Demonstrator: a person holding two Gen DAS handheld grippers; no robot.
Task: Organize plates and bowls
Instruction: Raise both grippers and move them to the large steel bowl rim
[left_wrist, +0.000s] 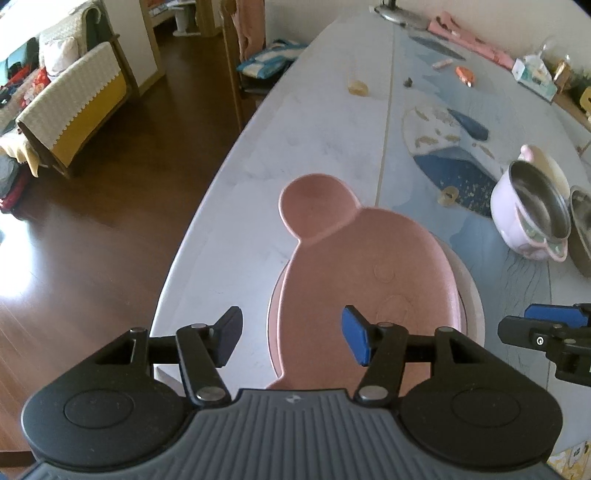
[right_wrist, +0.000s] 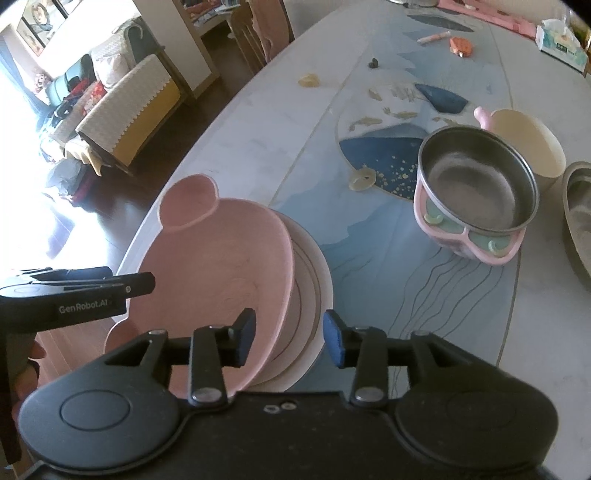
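Note:
A pink bear-shaped plate (left_wrist: 354, 258) lies on top of a stack of round pale plates (left_wrist: 471, 295) near the table's left edge; it also shows in the right wrist view (right_wrist: 221, 266) over the stack (right_wrist: 314, 280). My left gripper (left_wrist: 291, 336) is open and empty just above the plate's near end. My right gripper (right_wrist: 290, 338) is open and empty over the near rim of the stack. A pink bowl with a steel liner (right_wrist: 476, 195) stands to the right, a cream bowl (right_wrist: 528, 136) behind it and a metal bowl (right_wrist: 580, 218) at the far right.
The table (left_wrist: 314, 140) has a patterned blue cloth. Small items lie at the far end: a tissue box (right_wrist: 561, 40), an orange object (right_wrist: 460, 44), yellow rings (right_wrist: 362, 179). The wooden floor and a sofa (left_wrist: 74, 103) lie beyond the table's left edge.

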